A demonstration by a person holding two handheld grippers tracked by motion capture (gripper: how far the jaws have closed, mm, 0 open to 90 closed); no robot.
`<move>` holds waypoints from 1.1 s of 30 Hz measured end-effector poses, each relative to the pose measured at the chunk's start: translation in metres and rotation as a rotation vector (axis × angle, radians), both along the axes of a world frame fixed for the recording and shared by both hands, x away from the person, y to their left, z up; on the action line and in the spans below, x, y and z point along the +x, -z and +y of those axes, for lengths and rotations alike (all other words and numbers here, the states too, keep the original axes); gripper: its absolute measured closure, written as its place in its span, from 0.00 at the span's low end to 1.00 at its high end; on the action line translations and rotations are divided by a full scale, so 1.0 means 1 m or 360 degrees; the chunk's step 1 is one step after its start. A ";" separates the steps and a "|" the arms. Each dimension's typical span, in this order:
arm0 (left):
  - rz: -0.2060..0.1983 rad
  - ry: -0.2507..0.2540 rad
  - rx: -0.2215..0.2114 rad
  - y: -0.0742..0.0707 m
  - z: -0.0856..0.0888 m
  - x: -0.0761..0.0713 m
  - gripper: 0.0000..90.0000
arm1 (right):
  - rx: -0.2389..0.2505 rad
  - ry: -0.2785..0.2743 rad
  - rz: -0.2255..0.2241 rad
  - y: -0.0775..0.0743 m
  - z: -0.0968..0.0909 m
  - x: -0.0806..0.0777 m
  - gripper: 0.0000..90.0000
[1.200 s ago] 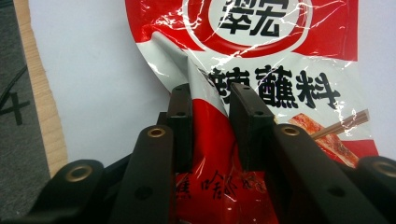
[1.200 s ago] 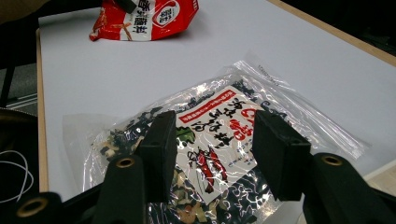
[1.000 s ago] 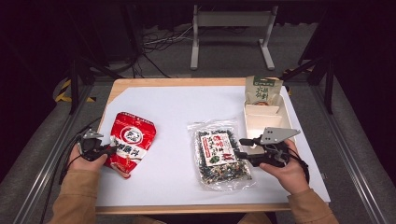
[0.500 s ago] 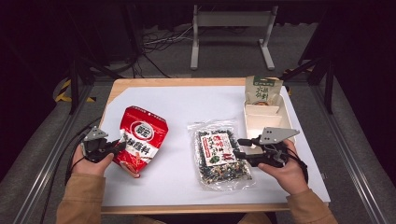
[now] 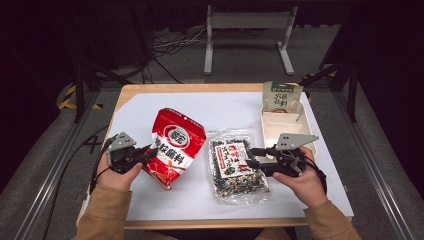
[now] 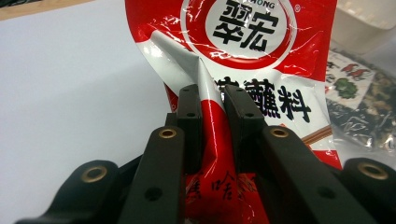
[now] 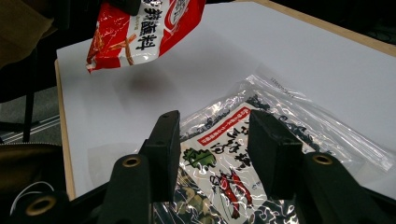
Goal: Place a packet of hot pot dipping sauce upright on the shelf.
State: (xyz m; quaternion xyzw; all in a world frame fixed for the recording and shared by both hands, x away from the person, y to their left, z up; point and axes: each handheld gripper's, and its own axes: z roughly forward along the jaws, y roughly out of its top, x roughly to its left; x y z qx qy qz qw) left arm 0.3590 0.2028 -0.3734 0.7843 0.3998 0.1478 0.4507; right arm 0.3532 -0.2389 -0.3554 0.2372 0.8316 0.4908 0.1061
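High view: the left gripper (image 5: pixel 148 152) pinches the red pouch (image 5: pixel 174 147) at its near edge, lifted clear of the worktop (image 5: pixel 220 107); the right gripper (image 5: pixel 253 156), jaws just closing, hovers spread over the clear bag (image 5: pixel 236 162). Left gripper view: the jaws pinch only a thin, glossy crease of the pouch (image 6: pixel 243 70), so it may slip out. Right gripper view: the crinkled bag (image 7: pixel 224 154) lies below and ahead, untouched; its slick film could skid.

Table (image 5: pixel 165 92): wooden top, covered by a white sheet (image 5: pixel 220 107). On the sheet: clear bag (image 5: pixel 236 165) of dark mix near the middle; cream tray (image 5: pixel 281 127) towards the right edge, with a green pouch (image 5: pixel 281 95) at its far end.
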 end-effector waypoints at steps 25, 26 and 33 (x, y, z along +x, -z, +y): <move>-0.0062 0.0177 -0.0078 -0.011 -0.043 -0.009 0.86 | 0.0119 0.0019 0.0185 0.010 0.039 0.008 0.55; -0.0075 0.0184 -0.0072 -0.011 -0.045 -0.009 0.86 | 0.0134 0.0014 0.0191 0.010 0.041 0.008 0.55; -0.0061 0.0242 -0.0099 -0.009 -0.058 -0.012 0.86 | 0.0204 0.0000 0.0222 0.012 0.053 0.009 0.57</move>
